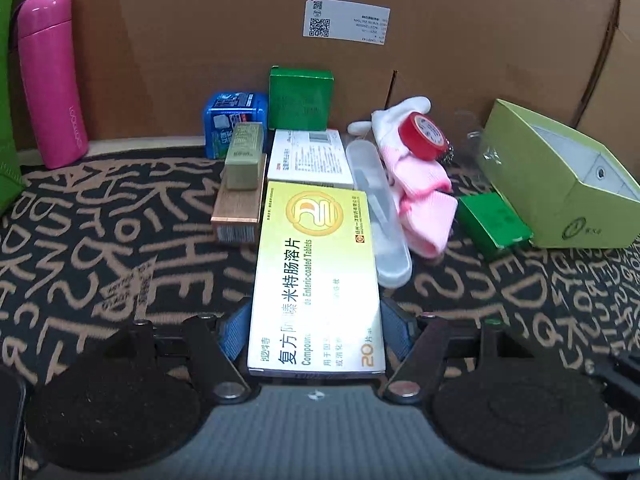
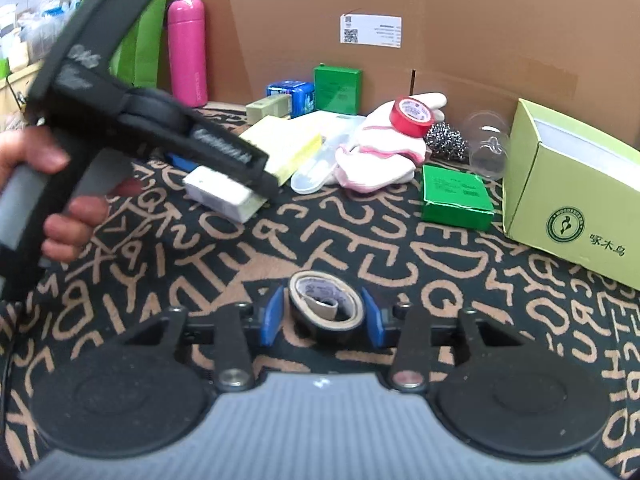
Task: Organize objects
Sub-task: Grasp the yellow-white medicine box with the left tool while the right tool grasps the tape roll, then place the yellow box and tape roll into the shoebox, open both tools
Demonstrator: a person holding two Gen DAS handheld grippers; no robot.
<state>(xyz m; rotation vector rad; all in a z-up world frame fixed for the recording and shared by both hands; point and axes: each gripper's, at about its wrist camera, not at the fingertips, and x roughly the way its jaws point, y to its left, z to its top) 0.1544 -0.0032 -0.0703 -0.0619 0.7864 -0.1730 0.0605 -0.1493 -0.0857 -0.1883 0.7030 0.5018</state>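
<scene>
Behind everything I see a big cardboard box (image 1: 440,40) forming the back wall, and the table (image 1: 80,220) under a black cloth printed with tan letters. At the right sits an open pale-green carton (image 1: 560,184), with a flat green packet (image 1: 494,220) just beside it. A pink flask (image 1: 50,80) stands upright at the far left.

My left hand-held gripper (image 1: 316,330) has its blue pads against both long sides of a yellow tablet box (image 1: 316,272), which it grips at the near end; the box's far end reaches a white carton (image 1: 308,158). A clear plastic case (image 1: 380,216) lies along its right, touching pink-and-white gloves (image 1: 416,184) that carry a red tape roll (image 1: 426,136).

My right hand-held gripper (image 2: 325,316) sits partly closed around a black tape roll (image 2: 326,308) lying flat on the cloth; I cannot tell whether the pads press on it.
</scene>
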